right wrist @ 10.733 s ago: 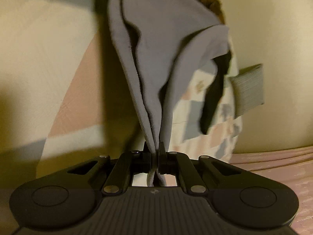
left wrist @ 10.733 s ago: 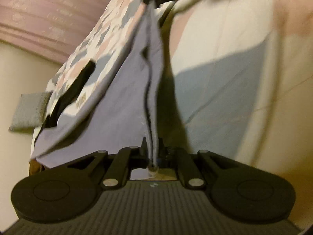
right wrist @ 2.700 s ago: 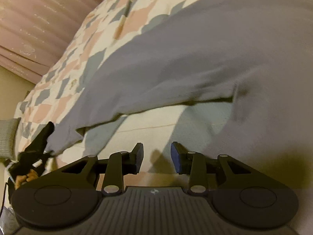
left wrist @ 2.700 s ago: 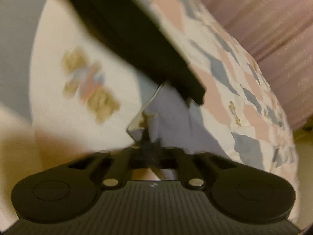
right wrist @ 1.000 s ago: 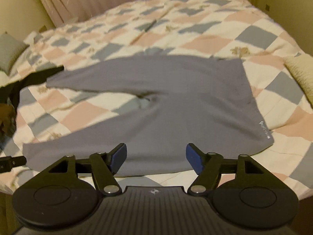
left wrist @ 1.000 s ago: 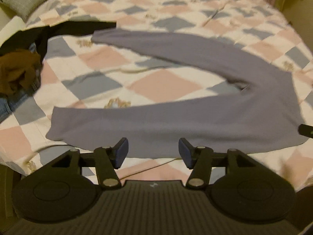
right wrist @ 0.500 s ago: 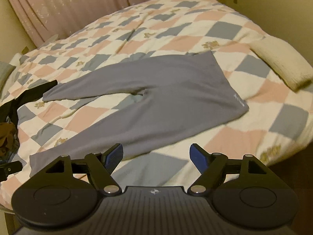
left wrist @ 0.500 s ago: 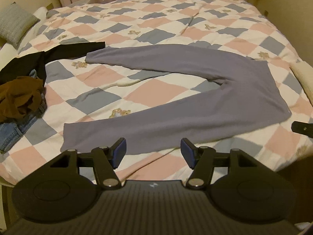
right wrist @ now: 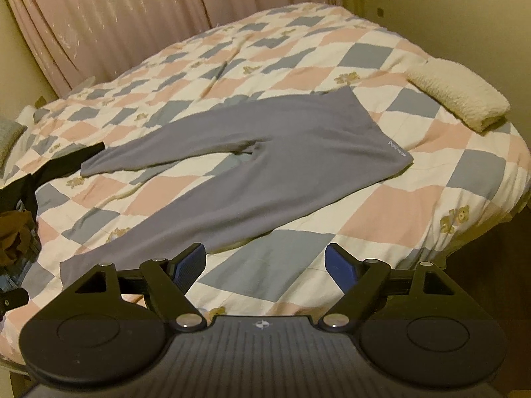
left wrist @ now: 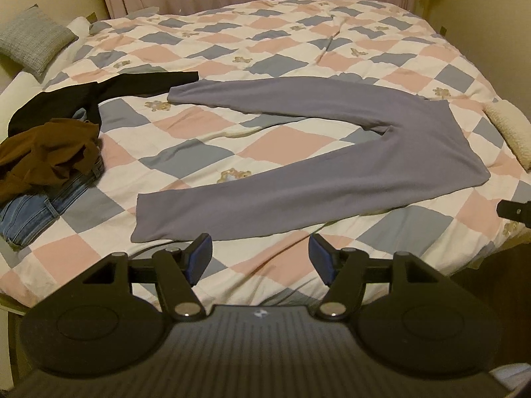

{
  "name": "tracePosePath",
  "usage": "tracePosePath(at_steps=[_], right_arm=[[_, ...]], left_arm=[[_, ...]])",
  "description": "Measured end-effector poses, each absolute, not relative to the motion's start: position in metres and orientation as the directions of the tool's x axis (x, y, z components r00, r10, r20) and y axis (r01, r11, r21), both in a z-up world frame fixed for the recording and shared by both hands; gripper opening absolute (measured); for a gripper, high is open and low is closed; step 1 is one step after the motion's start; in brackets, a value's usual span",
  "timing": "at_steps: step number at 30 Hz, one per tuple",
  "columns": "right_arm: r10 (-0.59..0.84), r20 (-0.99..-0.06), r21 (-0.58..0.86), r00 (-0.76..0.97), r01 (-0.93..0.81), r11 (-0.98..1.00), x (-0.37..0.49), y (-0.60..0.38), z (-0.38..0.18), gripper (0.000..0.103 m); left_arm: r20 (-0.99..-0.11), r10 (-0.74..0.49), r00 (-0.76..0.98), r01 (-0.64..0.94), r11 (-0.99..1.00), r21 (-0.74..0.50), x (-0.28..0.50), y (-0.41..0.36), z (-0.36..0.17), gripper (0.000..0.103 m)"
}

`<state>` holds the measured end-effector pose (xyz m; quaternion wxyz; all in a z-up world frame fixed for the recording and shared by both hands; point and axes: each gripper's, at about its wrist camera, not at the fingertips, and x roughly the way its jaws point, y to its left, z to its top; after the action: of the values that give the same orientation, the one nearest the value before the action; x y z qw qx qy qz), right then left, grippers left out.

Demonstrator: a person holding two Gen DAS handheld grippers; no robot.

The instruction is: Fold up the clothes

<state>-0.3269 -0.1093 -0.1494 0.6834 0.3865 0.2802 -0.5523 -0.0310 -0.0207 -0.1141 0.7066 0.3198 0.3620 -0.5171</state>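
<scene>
A pair of grey-blue leggings [left wrist: 332, 172] [right wrist: 265, 165] lies flat on the checked quilt [left wrist: 265, 46] [right wrist: 398, 219], legs spread in a V towards the left, waistband at the right. My left gripper [left wrist: 260, 258] hangs open above the bed's near edge, just short of the nearer leg's cuff. My right gripper [right wrist: 265, 265] is open too, held back from the nearer leg, with nothing between its fingers. A tip of the right gripper shows at the right edge of the left wrist view, and a tip of the left gripper at the left edge of the right wrist view.
A pile at the left holds a black garment [left wrist: 99, 93], a brown garment [left wrist: 49, 152] and blue jeans [left wrist: 36, 212]. A grey cushion [left wrist: 33, 39] sits far left. A folded cream towel [right wrist: 461, 96] lies at the right. Pink curtains [right wrist: 132, 16] hang behind the bed.
Both grippers have let go of the leggings and pulled back and up from the bed. The leggings now lie spread flat, with more of the bed in view.
</scene>
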Motion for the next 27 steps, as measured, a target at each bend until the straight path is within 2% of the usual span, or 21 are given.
tracePosePath(at_steps=[8, 18, 27], right_arm=[[-0.563, -0.799, 0.218, 0.21, 0.974, 0.054, -0.323, -0.094, -0.153, 0.082], [-0.548, -0.818, 0.199, 0.174, 0.98, 0.013, -0.325, -0.105, -0.156, 0.082], [-0.483, -0.86, 0.157, 0.167, 0.986, 0.062, -0.32, -0.148, -0.174, 0.082]], left_arm=[[-0.827, -0.528, 0.194, 0.966, 0.25, 0.067, -0.017, -0.011, -0.113, 0.064], [-0.843, -0.51, 0.174, 0.967, 0.251, 0.048, -0.004, -0.023, -0.119, 0.068], [-0.884, -0.431, 0.178, 0.945, 0.327, 0.031, 0.015, -0.036, -0.15, 0.071]])
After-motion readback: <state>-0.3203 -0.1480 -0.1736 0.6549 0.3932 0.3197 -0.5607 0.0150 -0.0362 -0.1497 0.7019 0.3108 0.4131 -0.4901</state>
